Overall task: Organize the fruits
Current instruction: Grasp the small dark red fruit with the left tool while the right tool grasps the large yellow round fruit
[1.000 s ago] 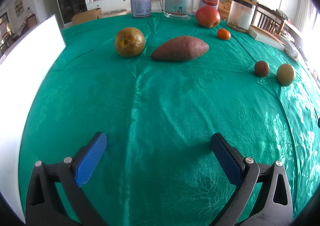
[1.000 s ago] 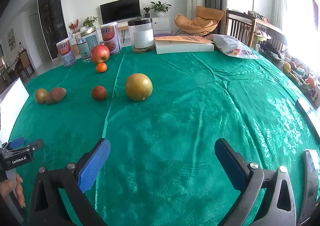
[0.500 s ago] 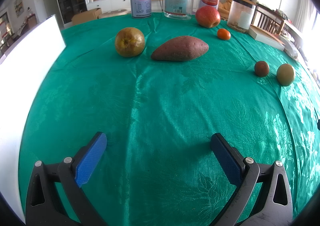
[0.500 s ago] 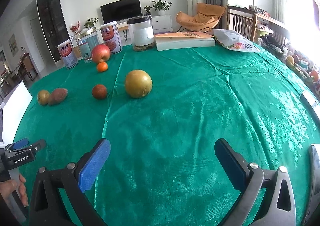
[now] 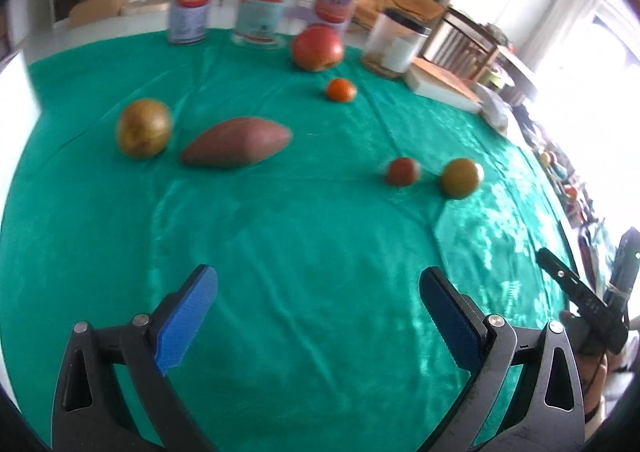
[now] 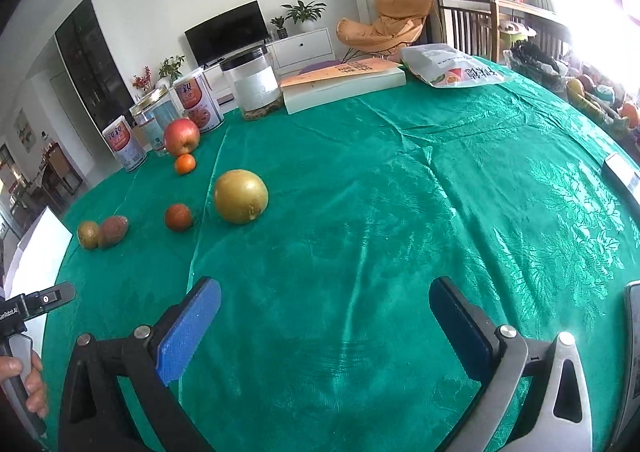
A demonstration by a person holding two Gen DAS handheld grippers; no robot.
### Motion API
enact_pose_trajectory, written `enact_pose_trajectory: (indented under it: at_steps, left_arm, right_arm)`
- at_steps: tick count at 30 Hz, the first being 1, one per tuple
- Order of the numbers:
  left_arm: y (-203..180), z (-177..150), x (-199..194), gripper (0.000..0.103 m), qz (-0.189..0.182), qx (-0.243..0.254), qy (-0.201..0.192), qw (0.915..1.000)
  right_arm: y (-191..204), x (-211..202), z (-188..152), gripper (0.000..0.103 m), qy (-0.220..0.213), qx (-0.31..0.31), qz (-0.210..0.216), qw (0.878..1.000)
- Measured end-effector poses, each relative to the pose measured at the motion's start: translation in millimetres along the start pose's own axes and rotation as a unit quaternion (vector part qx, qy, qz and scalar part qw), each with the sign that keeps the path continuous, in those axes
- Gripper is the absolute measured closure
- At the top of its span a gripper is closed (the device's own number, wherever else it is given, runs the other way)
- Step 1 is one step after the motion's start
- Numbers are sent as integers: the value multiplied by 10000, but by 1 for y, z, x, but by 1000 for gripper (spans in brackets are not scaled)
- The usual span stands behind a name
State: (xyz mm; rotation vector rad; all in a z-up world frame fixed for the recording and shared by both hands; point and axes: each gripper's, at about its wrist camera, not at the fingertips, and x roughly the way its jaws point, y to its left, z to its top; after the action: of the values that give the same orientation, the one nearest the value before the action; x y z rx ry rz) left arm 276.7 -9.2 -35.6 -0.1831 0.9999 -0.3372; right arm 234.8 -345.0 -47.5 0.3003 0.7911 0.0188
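Observation:
Fruits lie spread on a green tablecloth [image 5: 300, 236]. In the left wrist view: a brown pear [image 5: 143, 128], a sweet potato [image 5: 236, 143], a red apple [image 5: 317, 48], a small orange [image 5: 341, 90], a dark red fruit [image 5: 401, 171] and a yellow-green pear [image 5: 461, 177]. In the right wrist view: the yellow pear [image 6: 240, 196], dark red fruit [image 6: 178, 217], small orange [image 6: 185, 164], apple [image 6: 181, 136], sweet potato [image 6: 113, 230] and brown pear [image 6: 88, 234]. My left gripper [image 5: 318, 316] is open and empty above bare cloth. My right gripper [image 6: 324, 328] is open and empty too.
Two cans [image 5: 189, 8], a glass jar [image 5: 267, 8] and a plastic jar [image 5: 397, 44] stand at the far edge. A book [image 6: 344, 82] and a snack bag [image 6: 452, 70] lie at the back. A white board [image 6: 38, 252] stands at the left edge.
The left gripper has swung to the right and lifted, so the fruits sit lower and further left in its view. The right gripper has tilted up slightly. Both stay open.

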Motion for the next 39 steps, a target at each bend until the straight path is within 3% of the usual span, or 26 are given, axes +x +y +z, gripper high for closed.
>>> enact_pose_trajectory:
  at_steps: [2,5,6,9,11,15,17,19,21,22,23,25,30,33,36,39]
  left_arm:
    - [-38,14,14,2,-74,626,50,9980]
    - [-86,34,48,3,422,1491,58,9879]
    - [-95,39,58,6,513,1636,56,9852]
    - [-111,50,85,28,533,1904,213,9800]
    - [-113,54,101,28,681,1951,287,9780]
    - [-101,59,110,30,612,1661,321,9837]
    - [-100,59,112,42,517,1625,302,9849]
    - [-96,58,112,72,505,1663,289,9844]
    - [-92,57,107,73,368,1558,171,9870]
    - [-89,57,102,74,287,1466,70,9888]
    - [-85,56,96,74,239,1371,-4,9903]
    - [-80,54,83,74,150,1177,-94,9929]
    - [-67,42,46,74,91,796,-46,9968]
    - [-57,32,20,74,140,655,-55,9977]
    - [-42,20,-10,74,115,436,-96,9989]
    - [-20,0,-50,74,-1,142,-191,9997]
  right_arm:
    - [-3,0,5,0,56,39,70,10000]
    - [-13,-2,22,0,212,96,189,9996]
    - [-16,-4,27,0,216,108,183,9995]
    - [-26,-13,33,0,144,71,89,9998]
    - [-35,-13,30,0,191,105,79,9997]
    - [-40,-6,27,0,273,165,114,9994]
    - [-40,1,27,0,381,179,185,9989]
    - [-34,6,32,0,489,115,339,9982]
    - [-32,8,35,0,543,115,466,9974]
    - [-27,17,46,0,736,219,893,9930]
    - [-27,17,46,0,736,219,893,9930]
    - [-18,38,62,1,1096,299,1183,9865]
    - [32,100,93,17,2004,-1,1549,9674]
    - [56,131,99,22,2390,-180,1296,9622]
    - [68,152,95,52,2719,-334,1050,9560]
    - [73,143,99,52,2619,-334,920,9601]
